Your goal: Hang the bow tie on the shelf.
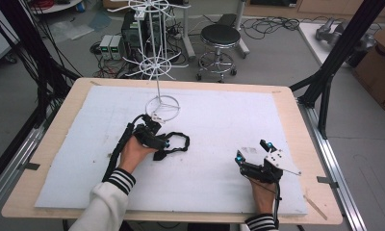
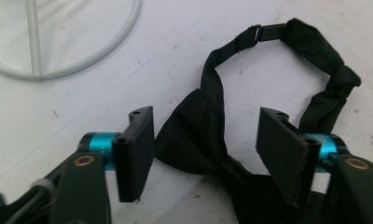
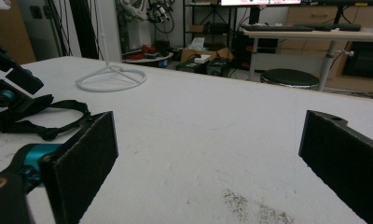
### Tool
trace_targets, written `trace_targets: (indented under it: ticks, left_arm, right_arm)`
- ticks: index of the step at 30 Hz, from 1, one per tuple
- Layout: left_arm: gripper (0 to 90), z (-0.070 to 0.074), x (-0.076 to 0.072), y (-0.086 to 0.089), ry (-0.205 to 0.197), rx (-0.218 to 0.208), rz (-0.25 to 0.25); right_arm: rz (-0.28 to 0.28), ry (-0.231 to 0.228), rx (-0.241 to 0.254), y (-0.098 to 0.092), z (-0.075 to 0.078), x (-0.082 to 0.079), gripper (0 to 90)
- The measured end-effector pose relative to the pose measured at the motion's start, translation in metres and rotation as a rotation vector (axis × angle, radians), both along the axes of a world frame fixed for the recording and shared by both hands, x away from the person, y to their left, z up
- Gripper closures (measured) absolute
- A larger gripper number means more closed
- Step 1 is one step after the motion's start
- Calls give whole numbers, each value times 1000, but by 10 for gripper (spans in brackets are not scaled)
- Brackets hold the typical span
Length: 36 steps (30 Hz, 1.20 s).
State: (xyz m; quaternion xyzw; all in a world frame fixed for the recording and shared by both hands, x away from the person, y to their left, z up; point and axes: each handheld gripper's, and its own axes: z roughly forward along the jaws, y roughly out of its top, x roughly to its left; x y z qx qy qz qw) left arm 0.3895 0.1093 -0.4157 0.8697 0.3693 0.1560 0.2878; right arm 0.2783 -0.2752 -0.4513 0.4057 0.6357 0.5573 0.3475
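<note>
We take the white wire stand [image 1: 158, 57] as landmark. Black bow tie [image 2: 198, 135] w/ its neck strap [image 2: 315, 51] lies flat on the white mat [image 1: 219, 120], just in front of the stand's ring base [image 2: 72, 65], on the person's side, not touching it.

L gripper [image 2: 203, 149] sits low over the tie, jaws wide, one either side of the knot/wing; nothing pinched yet. We read this as lining up for a grasp at the thick centre, prob. because the knot gives the pads more to bite than the thin strap. The strap loop trails away to the R of the stand base, slack.

R gripper [image 1: 256, 155] is well apart from the stand, to its R and nearer the person; jaws wide, empty, hovering near the mat. In its own view [image 3: 208, 154] there's bare mat btwn the pads. Looks parked so it doesn't crowd the L hand [image 1: 133, 153].

Containers: none on the table. Stand arms look bare, nothing hung as far as we can tell. Stand prob. is where the tie goes, our guess.
</note>
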Motion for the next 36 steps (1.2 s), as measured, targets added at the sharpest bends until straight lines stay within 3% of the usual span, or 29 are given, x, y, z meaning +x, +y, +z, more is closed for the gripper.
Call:
trace_targets:
  ticks: [10, 18, 23, 29, 36]
  left_arm:
    - [454, -4, 2, -1, 13, 22, 16]
    - [581, -6, 1, -4, 4, 44, 8]
    - [641, -6, 2, -5, 9, 39, 23]
    - [793, -3, 0, -4, 1, 33, 35]
    - [823, -2, -2, -3, 0, 11, 39]
  right_arm:
    - [-2, -2, -1, 0, 0, 0, 34]
    - [0, 5, -3, 0, 0, 0, 34]
    - [1, 5, -5, 1, 0, 0, 34]
    - [0, 5, -4, 1, 0, 0, 34]
    - [0, 5, -4, 1, 0, 0, 34]
